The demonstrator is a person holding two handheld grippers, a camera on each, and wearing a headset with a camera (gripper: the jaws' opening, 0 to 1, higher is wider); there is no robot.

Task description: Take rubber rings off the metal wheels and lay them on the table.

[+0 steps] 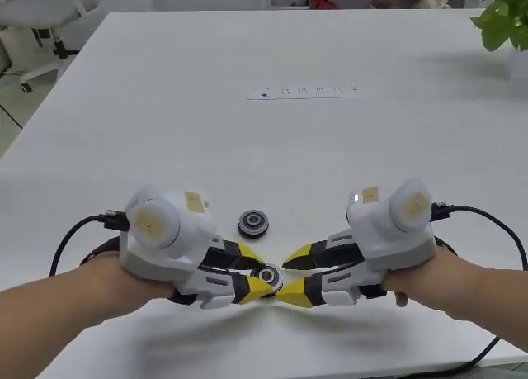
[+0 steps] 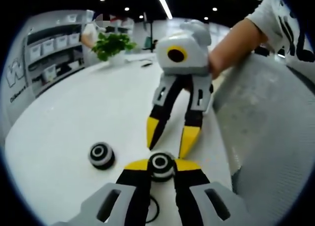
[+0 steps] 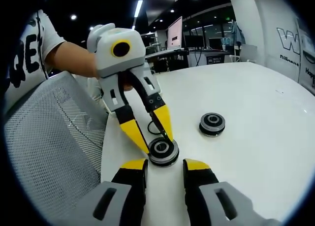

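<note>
Showing two hand-held grippers meeting nose to nose over the near edge of the white counter (image 1: 165, 106). The person's left gripper (image 1: 257, 272) has its fingers clamped on a metal wheel (image 1: 269, 275), one yellow tip on either side. In the left gripper view the wheel sits right btwn those tips. A dark rubber ring (image 3: 157, 160) runs round its rim. The wheel is low, at or just above the counter; cannot tell if it rests there. The right gripper (image 1: 290, 273) faces it w/ fingers apart, tips just beside the wheel, gripping nothing. A second wheel (image 1: 253, 223), dark ring on, lies flat on the counter just beyond the pair, apart from both grippers. In the left gripper view a thin dark loop (image 2: 153, 209) lies beneath the left fingers; what it is cannot be told. Far side of the counter: a paper strip (image 1: 307, 91) near the middle, a potted plant (image 1: 499, 16) at the far right corner. An office chair (image 1: 37, 7) stands off the far left corner.
</note>
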